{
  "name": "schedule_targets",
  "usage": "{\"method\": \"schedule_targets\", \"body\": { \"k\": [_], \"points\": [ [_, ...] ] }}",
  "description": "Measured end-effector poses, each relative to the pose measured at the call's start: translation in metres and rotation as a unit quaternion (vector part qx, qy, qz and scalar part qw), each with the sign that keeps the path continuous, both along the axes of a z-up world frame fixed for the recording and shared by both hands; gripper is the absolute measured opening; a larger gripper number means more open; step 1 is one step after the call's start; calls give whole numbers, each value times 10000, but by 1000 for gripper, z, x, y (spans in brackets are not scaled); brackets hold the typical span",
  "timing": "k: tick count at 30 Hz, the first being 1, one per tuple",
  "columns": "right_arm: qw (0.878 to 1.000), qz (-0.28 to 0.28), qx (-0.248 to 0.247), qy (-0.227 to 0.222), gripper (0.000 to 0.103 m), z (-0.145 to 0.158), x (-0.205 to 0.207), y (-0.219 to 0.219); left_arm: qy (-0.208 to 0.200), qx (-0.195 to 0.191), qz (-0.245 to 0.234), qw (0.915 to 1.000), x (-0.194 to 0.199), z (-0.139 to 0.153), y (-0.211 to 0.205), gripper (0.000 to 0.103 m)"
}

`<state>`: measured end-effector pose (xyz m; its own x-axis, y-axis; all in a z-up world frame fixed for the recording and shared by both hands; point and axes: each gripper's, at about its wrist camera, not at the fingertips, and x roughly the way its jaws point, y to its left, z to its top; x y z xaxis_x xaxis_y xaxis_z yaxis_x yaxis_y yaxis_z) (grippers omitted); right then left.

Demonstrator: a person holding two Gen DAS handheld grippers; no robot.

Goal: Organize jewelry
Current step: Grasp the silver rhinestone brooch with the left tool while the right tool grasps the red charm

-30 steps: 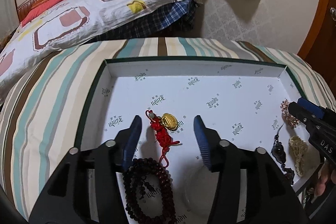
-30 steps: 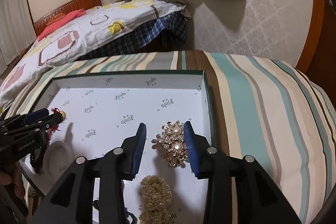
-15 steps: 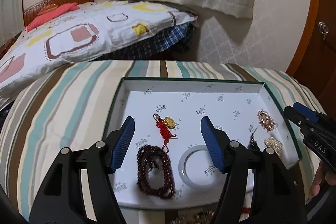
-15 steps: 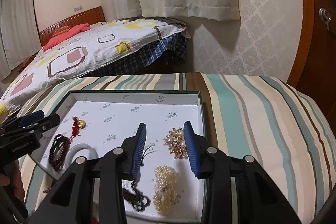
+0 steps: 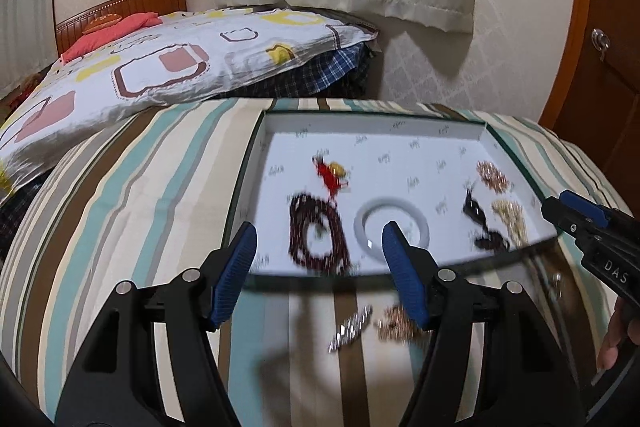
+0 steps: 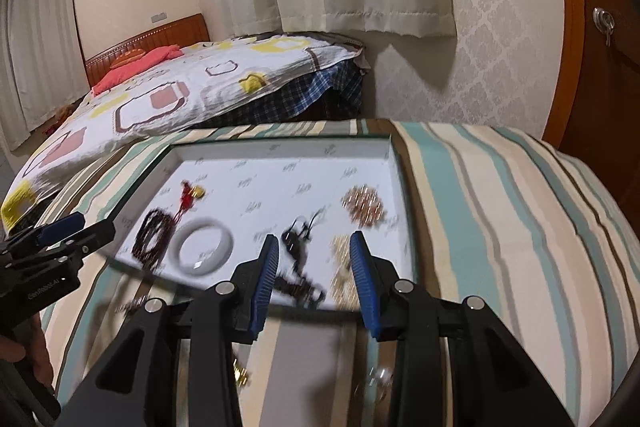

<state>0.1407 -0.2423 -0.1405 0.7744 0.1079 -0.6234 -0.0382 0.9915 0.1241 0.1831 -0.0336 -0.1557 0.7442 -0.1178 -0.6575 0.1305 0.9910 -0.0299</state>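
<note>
A shallow white box lid (image 5: 400,151) (image 6: 280,163) lies on the striped cloth and holds jewelry: a dark bead bracelet (image 5: 316,233) (image 6: 151,237), a red knot charm with a gold piece (image 5: 332,173) (image 6: 190,195), a white bangle (image 5: 392,227) (image 6: 204,245), a black necklace (image 5: 480,223) (image 6: 298,251) and gold brooches (image 5: 494,175) (image 6: 364,207). Loose pieces lie on the cloth in front of the lid: a silver piece (image 5: 350,327) and a gold one (image 5: 396,321). My left gripper (image 5: 320,267) is open and empty above the lid's near edge. My right gripper (image 6: 314,275) is open and empty.
The striped cloth (image 5: 120,207) covers a rounded surface that drops off on all sides. A bed with a patterned quilt (image 5: 160,67) stands behind on the left. A wooden door (image 6: 600,67) is on the right. Small shiny pieces (image 6: 240,379) lie near the right gripper.
Both grippers have pulled back and up from the lid; the whole lid and the loose pieces in front of it have come into view. Both stay open and empty.
</note>
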Motion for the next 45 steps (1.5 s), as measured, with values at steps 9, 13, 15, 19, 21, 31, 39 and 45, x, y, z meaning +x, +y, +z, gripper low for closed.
{"method": "schedule_targets", "body": {
  "k": [9, 13, 15, 19, 21, 31, 39, 45],
  "points": [
    [9996, 58, 65, 279, 38, -20, -26, 5, 322, 87, -87, 9994, -20, -27, 0, 61],
    [9993, 80, 79, 367, 37, -26, -33, 8, 489, 210, -172, 9984, -17, -37, -4, 46],
    [9991, 86, 95, 396, 37, -28, -34, 8, 543, 203, -224, 9981, -17, -41, -4, 46],
    [9989, 100, 129, 431, 37, -31, -33, 8, 545, 226, -323, 9977, -17, -42, -7, 46],
    [9989, 101, 134, 440, 37, -32, -32, 8, 562, 248, -393, 9973, -16, -44, -9, 46],
    [9985, 131, 177, 493, 37, -37, -31, 9, 868, 262, -519, 9945, -10, -53, -10, 28],
    [9982, 244, 180, 524, 38, -37, -30, 17, 838, 267, -545, 9946, -13, -53, -8, 14],
    [9965, 582, 129, 581, 37, -38, -23, 36, 771, 244, -376, 9960, -21, -50, 4, 14]
  ]
}}
